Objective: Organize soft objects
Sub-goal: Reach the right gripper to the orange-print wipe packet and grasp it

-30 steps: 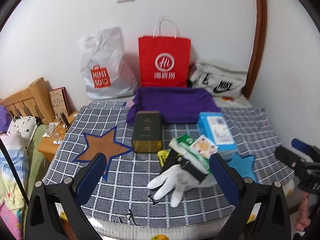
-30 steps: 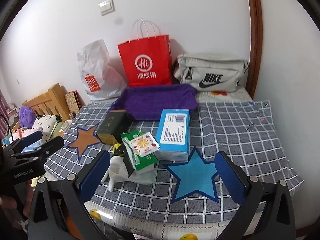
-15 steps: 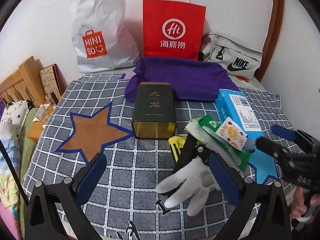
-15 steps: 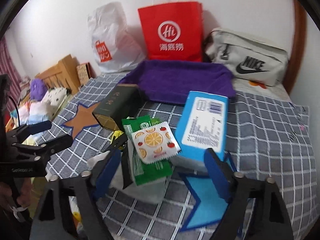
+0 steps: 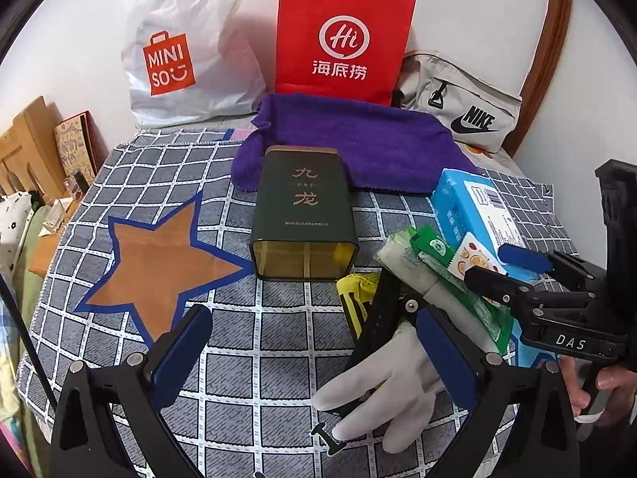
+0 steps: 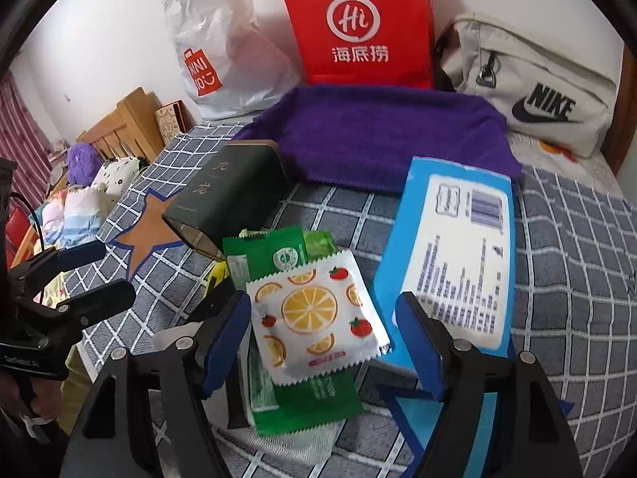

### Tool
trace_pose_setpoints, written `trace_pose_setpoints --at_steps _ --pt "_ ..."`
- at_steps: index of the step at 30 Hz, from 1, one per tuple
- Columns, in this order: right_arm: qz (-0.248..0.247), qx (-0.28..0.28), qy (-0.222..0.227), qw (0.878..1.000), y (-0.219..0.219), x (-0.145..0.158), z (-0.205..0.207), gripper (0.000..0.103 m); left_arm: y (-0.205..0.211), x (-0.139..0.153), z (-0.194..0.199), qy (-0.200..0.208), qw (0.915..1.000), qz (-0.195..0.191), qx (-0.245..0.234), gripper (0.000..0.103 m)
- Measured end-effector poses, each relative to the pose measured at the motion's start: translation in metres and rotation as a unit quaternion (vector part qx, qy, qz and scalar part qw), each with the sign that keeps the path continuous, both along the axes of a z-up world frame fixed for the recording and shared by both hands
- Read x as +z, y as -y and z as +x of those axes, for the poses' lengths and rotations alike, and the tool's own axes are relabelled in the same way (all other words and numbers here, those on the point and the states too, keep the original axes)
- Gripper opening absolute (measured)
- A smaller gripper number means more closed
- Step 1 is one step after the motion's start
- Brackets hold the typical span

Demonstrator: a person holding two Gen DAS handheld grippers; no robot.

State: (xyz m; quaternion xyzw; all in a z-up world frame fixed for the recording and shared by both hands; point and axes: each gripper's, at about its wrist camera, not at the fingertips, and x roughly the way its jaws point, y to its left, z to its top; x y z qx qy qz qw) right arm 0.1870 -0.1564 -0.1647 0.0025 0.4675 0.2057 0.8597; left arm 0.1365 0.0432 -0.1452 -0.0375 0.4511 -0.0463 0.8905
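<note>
A pile sits on the checked cloth (image 5: 247,342). It holds a white glove (image 5: 382,390), green packets (image 6: 278,255) and an orange-print sachet (image 6: 314,310), beside a blue tissue pack (image 6: 458,247). My left gripper (image 5: 314,358) stands open low over the cloth, its right finger over the glove's cuff. My right gripper (image 6: 324,344) is open, jaws partly narrowed. The sachet lies between its pads with a gap on the right side. A purple towel (image 5: 358,147) lies flat behind a dark green tin (image 5: 304,215). The left gripper (image 6: 115,271) also shows at the left of the right wrist view.
A white Miniso bag (image 5: 187,51), a red paper bag (image 5: 342,40) and a grey Nike bag (image 5: 466,111) line the wall. A brown star (image 5: 155,263) marks the cloth at left. Wooden furniture (image 6: 123,123) and bedding lie beyond the left edge. A black-and-yellow tool (image 5: 358,302) lies under the pile.
Both grippers have dropped and come closer to the pile. The right gripper's jaws have narrowed and now flank the orange-print sachet. The left gripper's right finger now reaches the glove.
</note>
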Motion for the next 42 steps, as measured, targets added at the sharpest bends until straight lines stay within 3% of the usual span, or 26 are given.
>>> trace_pose_setpoints --at_steps 6,11,18,19,20,25,28,33,35,39,42 --pt "-0.025 0.029 0.004 0.999 -0.013 -0.002 -0.007 0.073 -0.004 -0.005 0.002 -0.005 1.0 -0.006 0.001 0.103" --pt "0.014 0.032 -0.015 0.999 -0.006 0.002 -0.013 0.049 -0.008 -0.003 -0.002 -0.003 1.0 -0.006 0.006 0.103" --pt "0.023 0.033 -0.022 0.999 0.001 0.006 -0.035 0.045 -0.014 0.002 -0.014 0.002 0.9999 -0.005 0.013 0.103" --pt "0.028 0.031 -0.024 0.999 0.004 0.007 -0.039 0.035 -0.014 0.002 -0.015 0.002 0.9999 -0.004 0.013 0.103" --pt "0.029 0.03 -0.027 0.999 0.007 0.007 -0.043 0.032 -0.014 0.001 -0.017 0.001 0.9999 -0.002 0.012 0.103" --pt "0.013 0.014 -0.027 0.999 0.022 0.003 -0.06 0.031 -0.005 -0.007 -0.018 -0.01 0.9999 0.007 0.004 0.103" --pt "0.009 0.003 -0.031 0.999 0.03 -0.004 -0.062 0.026 0.001 -0.01 -0.018 -0.014 0.9998 0.01 -0.002 0.103" --pt "-0.003 0.017 -0.027 0.999 0.03 -0.01 -0.064 0.028 0.008 -0.011 -0.017 -0.016 0.9996 0.022 -0.006 0.103" --pt "-0.001 0.009 -0.02 1.0 0.033 -0.01 -0.063 0.039 0.009 -0.012 -0.015 -0.017 0.9996 0.023 -0.005 0.103" --pt "0.001 -0.021 -0.022 1.0 0.043 -0.014 -0.055 0.041 0.013 -0.014 -0.011 -0.022 0.9993 0.028 -0.008 0.103" --pt "-0.008 -0.034 -0.03 0.999 0.052 -0.021 -0.055 0.06 0.015 -0.016 -0.01 -0.024 0.9991 0.034 -0.012 0.103"
